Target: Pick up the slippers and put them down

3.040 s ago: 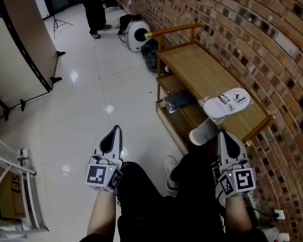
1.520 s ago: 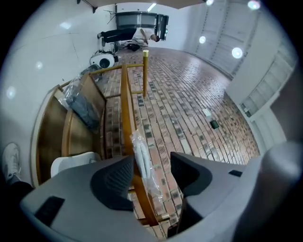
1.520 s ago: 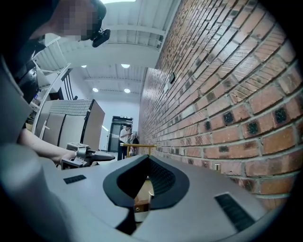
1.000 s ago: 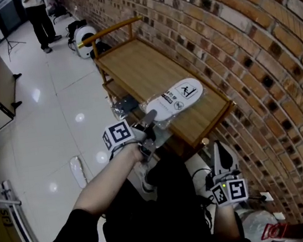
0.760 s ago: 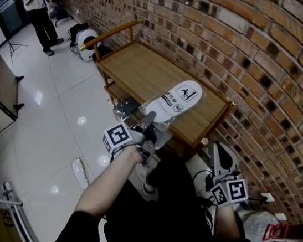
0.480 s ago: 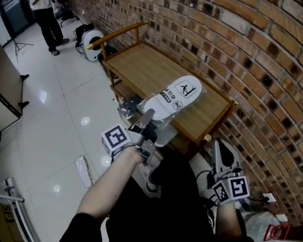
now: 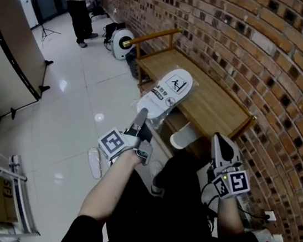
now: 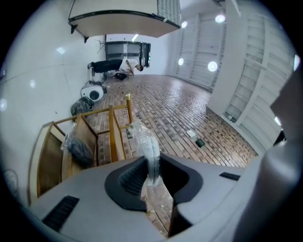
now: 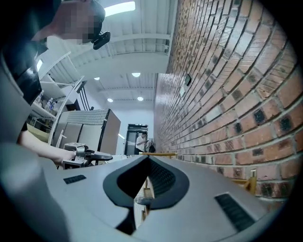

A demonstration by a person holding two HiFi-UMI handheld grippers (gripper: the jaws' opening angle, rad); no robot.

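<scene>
A white slipper (image 7: 167, 91) sealed in clear plastic hangs in the air over the near edge of the wooden bench (image 7: 219, 102). My left gripper (image 7: 141, 115) is shut on its heel end, its jaws having just been closing on it. In the left gripper view the wrapped slipper (image 8: 150, 149) stands on edge between the jaws of my left gripper (image 8: 152, 165). A second white slipper (image 7: 184, 137) lies on the bench's lower shelf. A third slipper (image 7: 94, 162) lies on the floor. My right gripper (image 7: 219, 137) is shut and holds nothing, low beside the bench end; the right gripper (image 9: 144, 189) points along the brick wall.
A brick wall (image 7: 264, 46) runs along the right behind the bench. A black bag (image 8: 79, 150) sits on the bench's lower shelf. A person (image 7: 78, 16) stands far down the tiled floor near a round white device (image 7: 123, 37). A metal rack (image 7: 10, 188) stands at the left.
My left gripper has risen with the wrapped slipper, which is now off the bench top and out past its near edge. My right gripper has come up a little.
</scene>
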